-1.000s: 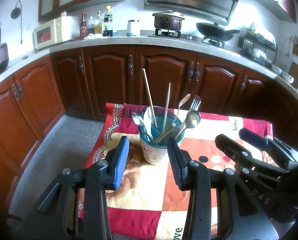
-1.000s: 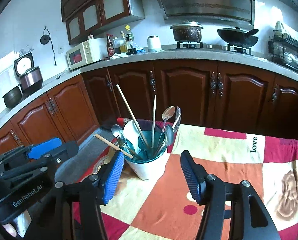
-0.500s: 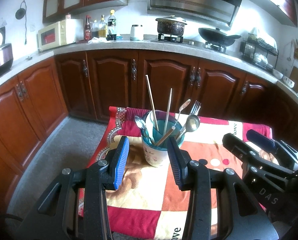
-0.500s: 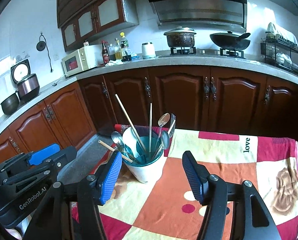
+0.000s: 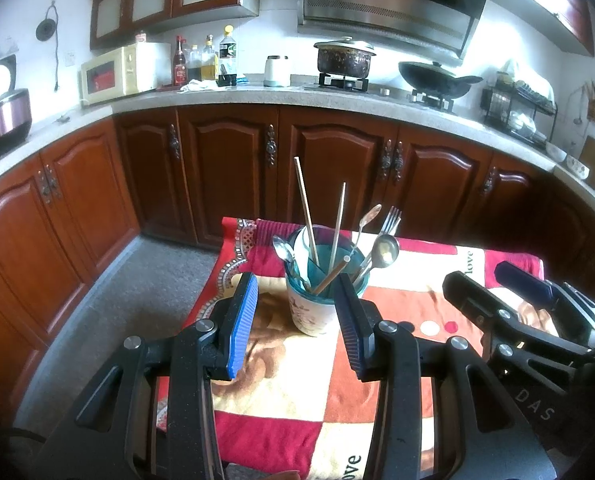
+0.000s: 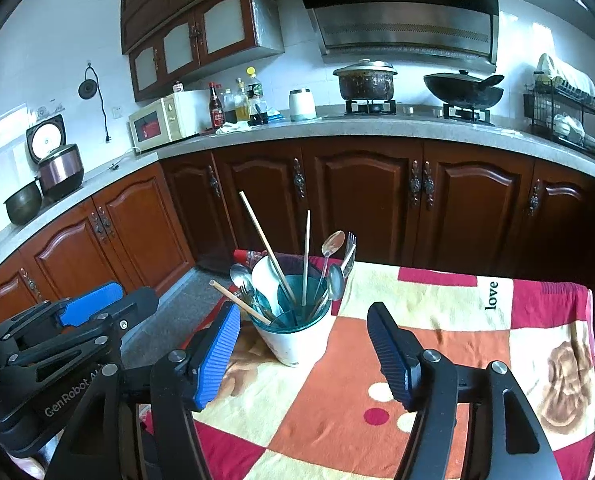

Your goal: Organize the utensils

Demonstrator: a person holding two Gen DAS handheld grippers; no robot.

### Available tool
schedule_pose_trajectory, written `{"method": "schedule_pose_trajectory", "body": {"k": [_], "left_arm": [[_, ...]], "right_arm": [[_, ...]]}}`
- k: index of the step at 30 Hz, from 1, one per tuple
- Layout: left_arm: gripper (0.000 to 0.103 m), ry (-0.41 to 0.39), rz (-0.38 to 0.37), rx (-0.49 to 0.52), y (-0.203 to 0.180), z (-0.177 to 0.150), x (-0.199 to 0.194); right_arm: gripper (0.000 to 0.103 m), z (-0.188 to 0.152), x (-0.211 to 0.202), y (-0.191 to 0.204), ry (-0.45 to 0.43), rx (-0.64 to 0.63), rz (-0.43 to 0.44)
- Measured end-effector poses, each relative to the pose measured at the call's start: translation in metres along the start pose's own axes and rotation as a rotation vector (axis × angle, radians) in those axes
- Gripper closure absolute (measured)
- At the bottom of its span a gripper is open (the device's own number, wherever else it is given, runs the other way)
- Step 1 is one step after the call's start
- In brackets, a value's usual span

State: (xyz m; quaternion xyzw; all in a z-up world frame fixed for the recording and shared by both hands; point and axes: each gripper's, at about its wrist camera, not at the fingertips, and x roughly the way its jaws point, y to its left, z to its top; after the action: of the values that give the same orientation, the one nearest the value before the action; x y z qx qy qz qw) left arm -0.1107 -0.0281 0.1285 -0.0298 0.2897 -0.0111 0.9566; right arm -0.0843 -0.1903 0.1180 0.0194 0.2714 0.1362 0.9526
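- The utensil cup (image 5: 312, 306), white with a teal inner liner, stands on the patchwork cloth (image 5: 409, 280) over the tabletop, at centre frame in the left wrist view and just left of centre in the right wrist view.
- It holds chopsticks (image 5: 306, 210), spoons (image 5: 386, 249) and a fork (image 5: 391, 218), all leaning outward.
- The left hand-held gripper (image 5: 295, 320) has its jaws apart on either side of the cup in the picture, with nothing gripped.
- The right hand-held gripper (image 6: 303, 354) has just been opening; its blue pads (image 6: 213, 356) stand wide, and the cup is seen between them but untouched.
- A wooden-fronted kitchen counter (image 6: 377, 128) fills the upper frame.
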Motion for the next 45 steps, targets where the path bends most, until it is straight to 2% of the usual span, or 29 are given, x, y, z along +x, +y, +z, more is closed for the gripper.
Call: {"method": "schedule_pose_trajectory", "body": {"k": [23, 45], "left_arm": [[0.064, -0.034, 0.009, 0.0, -0.0025, 0.0012, -0.0091], [0.064, -0.02, 0.001, 0.014, -0.0073, -0.001, -0.0041]], "right_arm": [[0.038, -0.0018, -0.001, -0.0022, 0.0, 0.002, -0.007], [0.038, -0.0031, 0.0029, -0.0011, 0.016, 0.005, -0.008]]}}
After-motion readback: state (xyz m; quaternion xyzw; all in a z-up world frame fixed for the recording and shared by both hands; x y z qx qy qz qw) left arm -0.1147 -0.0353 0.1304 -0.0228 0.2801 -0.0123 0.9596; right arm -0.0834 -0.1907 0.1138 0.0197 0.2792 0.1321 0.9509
